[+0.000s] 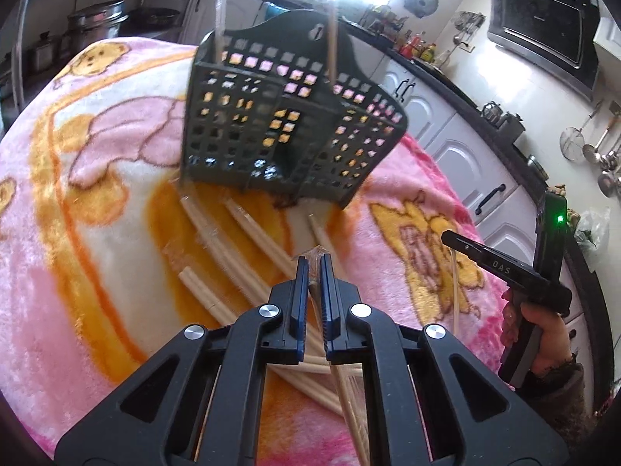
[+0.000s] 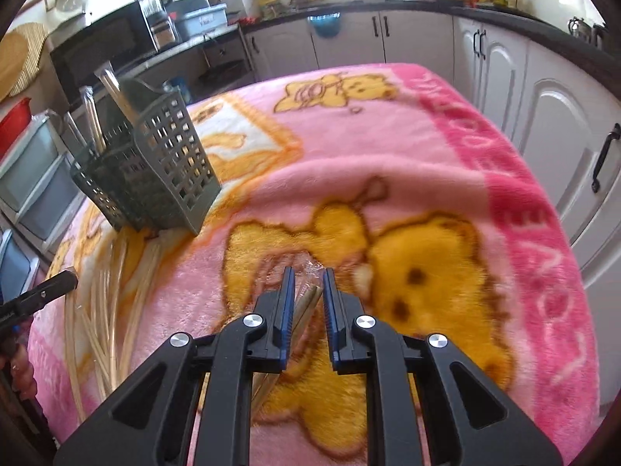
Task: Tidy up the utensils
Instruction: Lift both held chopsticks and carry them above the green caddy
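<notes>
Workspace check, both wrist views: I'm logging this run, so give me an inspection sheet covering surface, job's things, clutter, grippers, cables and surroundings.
Surface: pink cartoon-bear blanket covers the table.
Job's things: dark perforated utensil basket stands upright with a few wrapped chopsticks in it; loose wrapped chopsticks lie in front of it.
Clutter: nothing seen.
Grippers: left gripper shut on a wrapped chopstick pair; right gripper shut on a wrapped chopstick pair.
Cables: nothing seen.
Surroundings: white kitchen cabinets, dark countertop, microwave, hanging ladles.
</notes>
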{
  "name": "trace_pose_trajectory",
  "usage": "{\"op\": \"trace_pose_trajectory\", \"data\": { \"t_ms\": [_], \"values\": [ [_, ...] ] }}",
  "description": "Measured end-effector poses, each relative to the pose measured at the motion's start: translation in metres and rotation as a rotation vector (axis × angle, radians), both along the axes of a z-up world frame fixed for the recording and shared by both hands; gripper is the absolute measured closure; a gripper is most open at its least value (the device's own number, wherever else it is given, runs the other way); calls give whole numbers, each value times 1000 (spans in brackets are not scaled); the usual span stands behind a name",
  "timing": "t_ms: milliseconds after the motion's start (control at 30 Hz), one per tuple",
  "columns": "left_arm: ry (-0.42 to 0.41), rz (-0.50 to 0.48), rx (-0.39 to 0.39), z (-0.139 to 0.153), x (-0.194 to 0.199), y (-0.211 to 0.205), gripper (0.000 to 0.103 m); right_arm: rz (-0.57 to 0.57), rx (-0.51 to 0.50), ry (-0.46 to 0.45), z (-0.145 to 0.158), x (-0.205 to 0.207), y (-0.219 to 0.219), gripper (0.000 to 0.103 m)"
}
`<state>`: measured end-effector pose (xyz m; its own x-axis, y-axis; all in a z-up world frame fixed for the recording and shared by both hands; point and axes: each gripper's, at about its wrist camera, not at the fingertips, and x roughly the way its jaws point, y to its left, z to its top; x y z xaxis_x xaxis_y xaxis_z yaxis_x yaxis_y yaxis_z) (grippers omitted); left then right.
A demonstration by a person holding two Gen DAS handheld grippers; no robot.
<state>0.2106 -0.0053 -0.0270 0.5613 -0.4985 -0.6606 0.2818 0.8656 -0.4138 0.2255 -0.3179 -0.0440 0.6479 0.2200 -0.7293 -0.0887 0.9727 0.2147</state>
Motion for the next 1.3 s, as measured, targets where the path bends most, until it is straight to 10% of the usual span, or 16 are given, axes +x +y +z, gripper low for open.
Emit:
{"op": "trace_pose_trajectory", "data": {
  "t_ms": [1300],
  "values": [
    [-198,-269,-26,83,-30,-97,100,148,64,-363,137,-96,17,97]
  ]
}}
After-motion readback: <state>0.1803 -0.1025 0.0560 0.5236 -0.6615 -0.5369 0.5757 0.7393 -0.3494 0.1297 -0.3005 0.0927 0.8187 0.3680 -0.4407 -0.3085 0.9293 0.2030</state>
